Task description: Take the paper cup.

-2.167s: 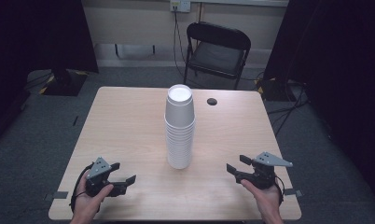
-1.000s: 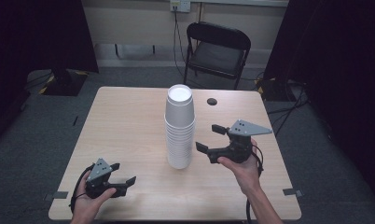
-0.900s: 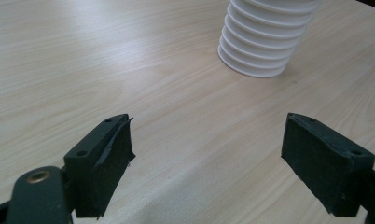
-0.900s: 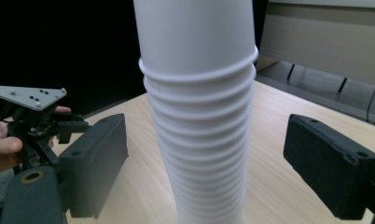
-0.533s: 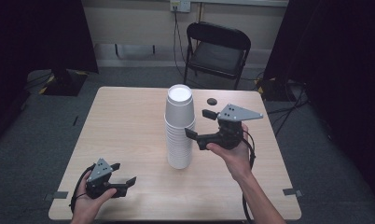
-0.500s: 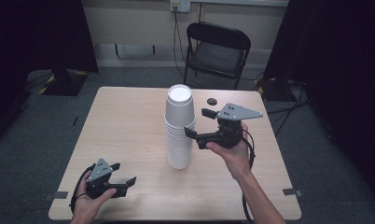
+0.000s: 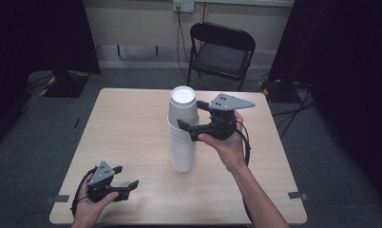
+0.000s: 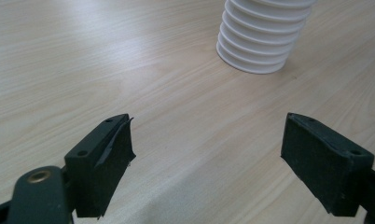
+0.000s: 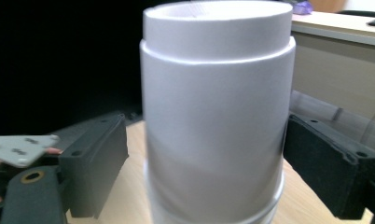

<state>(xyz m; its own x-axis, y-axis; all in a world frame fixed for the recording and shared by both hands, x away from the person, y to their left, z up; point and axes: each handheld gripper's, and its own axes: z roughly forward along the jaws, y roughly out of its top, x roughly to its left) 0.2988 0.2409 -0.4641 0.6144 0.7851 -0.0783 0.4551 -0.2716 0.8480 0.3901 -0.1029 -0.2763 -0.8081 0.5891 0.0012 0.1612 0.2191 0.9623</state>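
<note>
A tall stack of upturned white foam cups (image 7: 182, 133) stands in the middle of the wooden table (image 7: 132, 123). My right gripper (image 7: 191, 114) is held high at the stack's right side, open, one jaw on each side of the top cup (image 9: 216, 107); small gaps show between jaws and cup in the right gripper view, where the right gripper (image 9: 212, 170) frames it. My left gripper (image 7: 126, 175) rests low near the table's front left, open and holding nothing. In the left gripper view, the left gripper (image 8: 206, 163) points at bare wood with the stack's base (image 8: 262, 37) beyond.
A black folding chair (image 7: 222, 50) stands behind the table's far edge. Dark curtains hang at both sides of the room. Cables lie on the grey carpet (image 7: 322, 142) to the right. The table's front edge (image 7: 179, 221) runs just ahead of the forearms.
My right gripper has risen from the table's front right and travelled left and forward to the top of the cup stack, jaws now around the top cup. The left gripper has stayed put.
</note>
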